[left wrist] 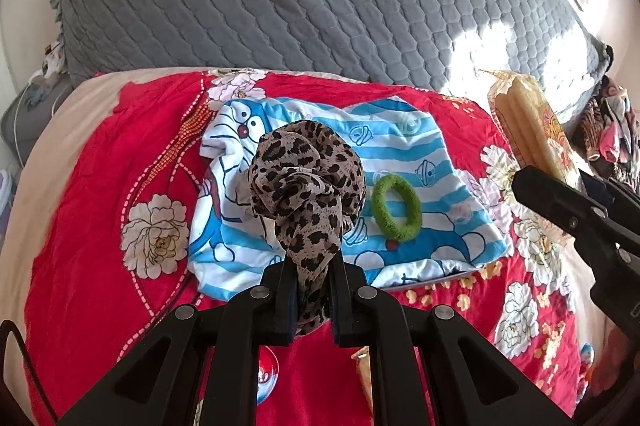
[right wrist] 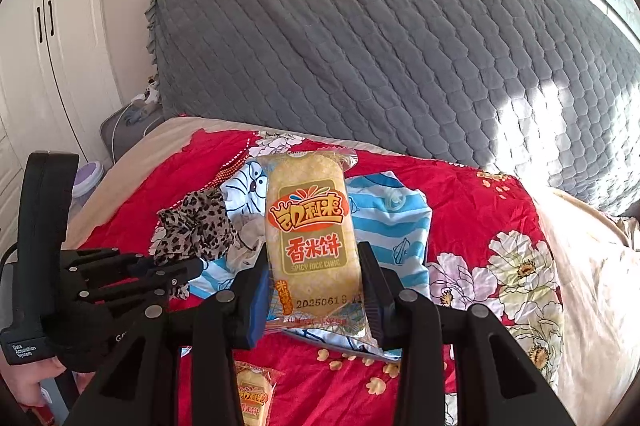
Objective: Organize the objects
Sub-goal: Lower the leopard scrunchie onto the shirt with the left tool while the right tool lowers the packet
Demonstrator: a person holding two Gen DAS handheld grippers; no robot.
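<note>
Mid-task, nothing visibly placed yet. Your left gripper has its jaws closed on the scrunchie, limp leopard-print chiffon, frame centre. Your right gripper has jaws clamped on the cracker pack, glossy crinkly film, oblong, held upright at centre. A second pack lies bottom centre. The fuzzy green ring waits right of centre on the striped cloth, over the red quilt.
</note>
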